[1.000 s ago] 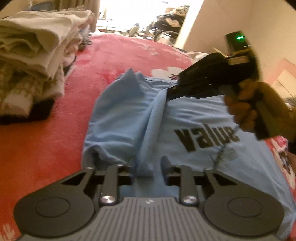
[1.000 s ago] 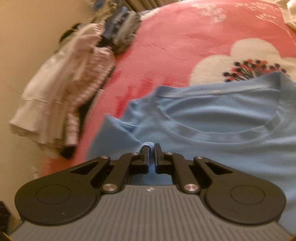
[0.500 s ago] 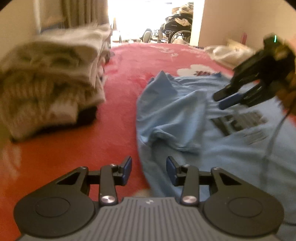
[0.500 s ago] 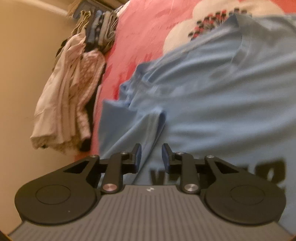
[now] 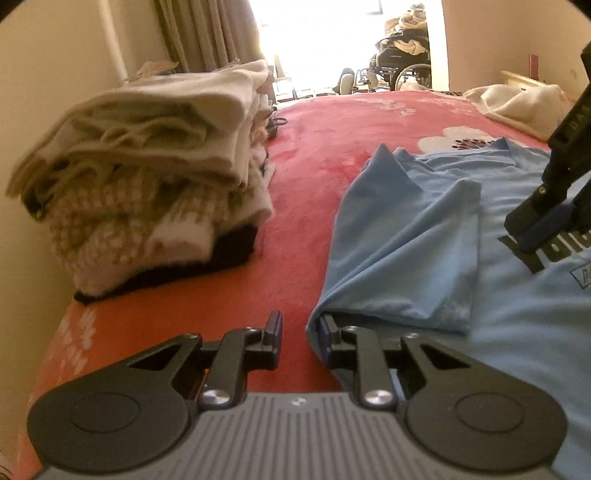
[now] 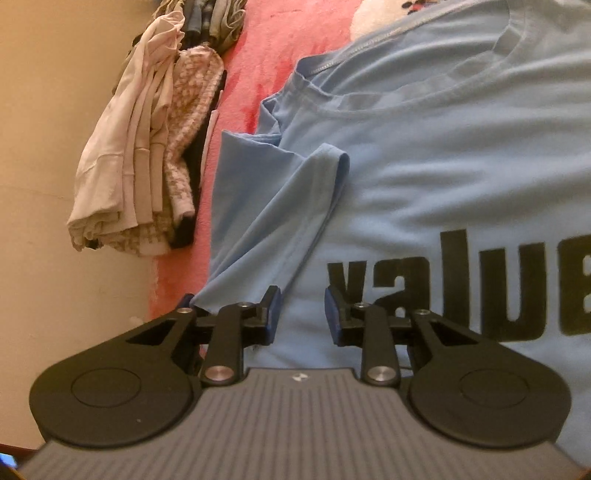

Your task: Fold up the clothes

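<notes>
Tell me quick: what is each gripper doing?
Left gripper: jaws closing, nothing pinched; blue T-shirt edge at one finger.
Right gripper: open, empty, over the shirt.

Bedroom: blanketed bed, curtains

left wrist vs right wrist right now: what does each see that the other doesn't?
Left wrist only: the doorway with wheelchairs, the curtain, a cream heap at the far side of the bed, the right gripper over the print, and the left gripper, closing with nothing between its fingers.

Right wrist only: the shirt's neckline and the "value" print read clearly.

Both: the blue T-shirt with its sleeve folded inward, the red blanket and the stack of folded clothes.
</notes>
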Demonstrator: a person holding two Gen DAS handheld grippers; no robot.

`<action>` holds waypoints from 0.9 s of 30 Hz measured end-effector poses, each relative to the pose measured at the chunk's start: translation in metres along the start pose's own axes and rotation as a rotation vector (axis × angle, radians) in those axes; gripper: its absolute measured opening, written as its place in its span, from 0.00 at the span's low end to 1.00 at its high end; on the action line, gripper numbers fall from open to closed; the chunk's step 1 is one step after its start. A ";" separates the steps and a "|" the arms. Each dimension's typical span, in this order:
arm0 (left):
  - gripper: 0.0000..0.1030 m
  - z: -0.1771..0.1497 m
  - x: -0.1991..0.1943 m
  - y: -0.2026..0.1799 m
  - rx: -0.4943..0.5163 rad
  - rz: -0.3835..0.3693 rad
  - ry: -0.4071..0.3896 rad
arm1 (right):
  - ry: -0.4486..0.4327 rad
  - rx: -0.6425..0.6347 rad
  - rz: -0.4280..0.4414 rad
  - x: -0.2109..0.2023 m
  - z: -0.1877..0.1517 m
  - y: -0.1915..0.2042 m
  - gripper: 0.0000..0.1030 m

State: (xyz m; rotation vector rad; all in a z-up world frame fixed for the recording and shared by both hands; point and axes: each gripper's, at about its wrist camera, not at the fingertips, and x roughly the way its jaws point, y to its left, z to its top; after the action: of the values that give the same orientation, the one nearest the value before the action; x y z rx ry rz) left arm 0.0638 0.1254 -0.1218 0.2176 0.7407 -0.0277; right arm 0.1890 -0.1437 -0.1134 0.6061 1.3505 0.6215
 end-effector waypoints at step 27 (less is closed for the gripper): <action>0.28 -0.009 0.011 0.032 -0.216 -0.125 0.009 | 0.221 -0.031 0.003 0.050 -0.044 0.028 0.08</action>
State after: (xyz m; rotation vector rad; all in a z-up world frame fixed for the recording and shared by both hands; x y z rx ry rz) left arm 0.0692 0.1590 -0.1295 -0.0352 0.7595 -0.0653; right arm 0.1490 -0.0867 -0.1327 0.5261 1.5426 0.7270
